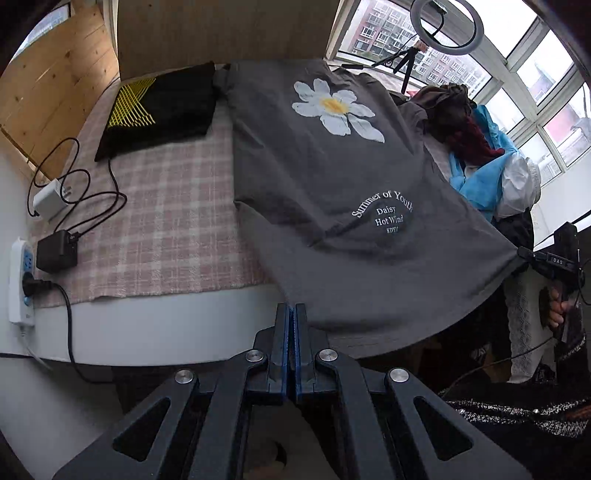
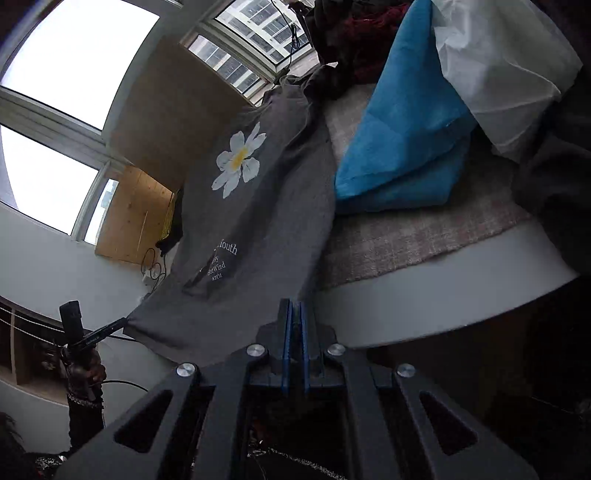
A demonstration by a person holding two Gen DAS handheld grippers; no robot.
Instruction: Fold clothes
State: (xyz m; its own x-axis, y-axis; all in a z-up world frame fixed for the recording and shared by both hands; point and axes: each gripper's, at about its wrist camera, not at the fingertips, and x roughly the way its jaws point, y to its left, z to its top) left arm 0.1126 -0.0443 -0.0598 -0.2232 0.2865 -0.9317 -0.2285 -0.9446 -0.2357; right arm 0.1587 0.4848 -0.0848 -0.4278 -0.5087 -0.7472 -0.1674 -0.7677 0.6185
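A grey T-shirt (image 1: 332, 166) with a white daisy print and white lettering lies stretched over the checked bed cover (image 1: 166, 221), its hem pulled off the near edge. My left gripper (image 1: 294, 308) is shut on the hem's left corner. At the right of this view my right gripper (image 1: 520, 254) pinches the other hem corner, with a hand on its handle. In the right wrist view the T-shirt (image 2: 258, 221) runs away from my right gripper (image 2: 294, 306), which is shut on the hem. The left gripper (image 2: 123, 322) holds the far corner taut.
A folded black garment with yellow stripes (image 1: 159, 110) lies at the back left. A pile of clothes (image 1: 472, 147) with a blue cloth (image 2: 406, 140) sits to the right. A power strip (image 1: 20, 280), chargers (image 1: 55, 254) and cables occupy the left edge. A ring light (image 1: 447, 26) stands by the window.
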